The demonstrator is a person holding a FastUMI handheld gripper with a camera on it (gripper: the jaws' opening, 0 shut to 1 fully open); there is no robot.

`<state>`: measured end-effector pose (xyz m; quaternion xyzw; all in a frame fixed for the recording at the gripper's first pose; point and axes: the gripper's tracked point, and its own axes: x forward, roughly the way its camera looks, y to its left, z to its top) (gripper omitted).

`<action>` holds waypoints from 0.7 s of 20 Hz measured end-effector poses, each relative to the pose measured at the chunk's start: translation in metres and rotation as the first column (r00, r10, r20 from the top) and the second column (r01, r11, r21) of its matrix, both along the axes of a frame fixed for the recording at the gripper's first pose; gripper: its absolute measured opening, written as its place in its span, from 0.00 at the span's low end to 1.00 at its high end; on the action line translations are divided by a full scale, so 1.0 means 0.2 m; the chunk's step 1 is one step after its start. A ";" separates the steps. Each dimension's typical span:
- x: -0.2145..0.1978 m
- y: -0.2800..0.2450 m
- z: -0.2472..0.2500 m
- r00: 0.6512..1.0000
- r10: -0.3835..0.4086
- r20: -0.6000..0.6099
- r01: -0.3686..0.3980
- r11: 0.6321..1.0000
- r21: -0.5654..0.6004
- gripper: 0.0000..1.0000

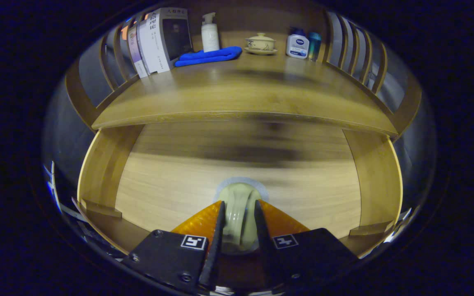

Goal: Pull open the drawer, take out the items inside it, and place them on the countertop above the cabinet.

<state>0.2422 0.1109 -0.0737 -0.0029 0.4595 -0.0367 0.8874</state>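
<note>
We have the gripper [239, 216] clenched on the knob [240, 205] at the middle of the drawer [179, 181] front, under the countertop [241, 94] — we'd pull straight back, level, grip firm so the knob doesn't slip.

We see the wooden surface [245, 88] bare in front; books [161, 39], blue cloth [209, 56], bottles [210, 33] and lidded cup [260, 43] crowd its back.
</note>
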 end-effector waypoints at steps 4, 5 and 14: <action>0.00 0.02 -0.03 1.000 0.018 -0.003 -0.018 1.000 0.022 0.33; 0.00 0.03 -0.03 0.999 0.040 0.004 -0.040 0.999 0.017 0.31; 0.02 0.04 0.04 0.995 0.086 0.052 -0.087 0.996 0.018 0.20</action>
